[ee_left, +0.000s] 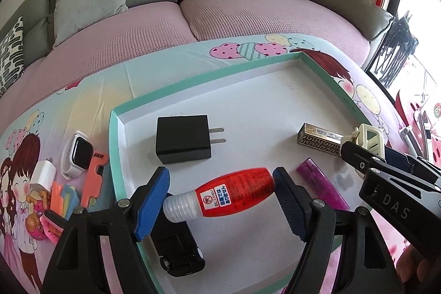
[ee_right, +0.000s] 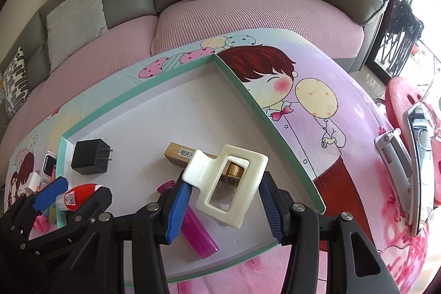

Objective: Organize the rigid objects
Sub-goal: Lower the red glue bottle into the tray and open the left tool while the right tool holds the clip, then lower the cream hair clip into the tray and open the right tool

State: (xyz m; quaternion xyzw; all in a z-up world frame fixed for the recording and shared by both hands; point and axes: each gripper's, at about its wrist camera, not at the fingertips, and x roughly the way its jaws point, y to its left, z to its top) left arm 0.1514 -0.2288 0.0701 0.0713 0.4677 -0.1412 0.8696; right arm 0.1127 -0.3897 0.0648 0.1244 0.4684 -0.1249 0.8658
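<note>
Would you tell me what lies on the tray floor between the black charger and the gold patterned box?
Nothing: in the left wrist view, bare white tray floor runs from the black charger, past its prongs, to the gold patterned box.

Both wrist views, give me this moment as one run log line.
left tool: holds red bottle over tray | right tool: holds cream hair clip over tray | in tray: black charger, purple lighter

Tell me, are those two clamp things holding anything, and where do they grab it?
Yes. The left gripper holds a red glue bottle lengthwise, one pad at each end. The right gripper holds a cream hair clip by its sides.
</note>
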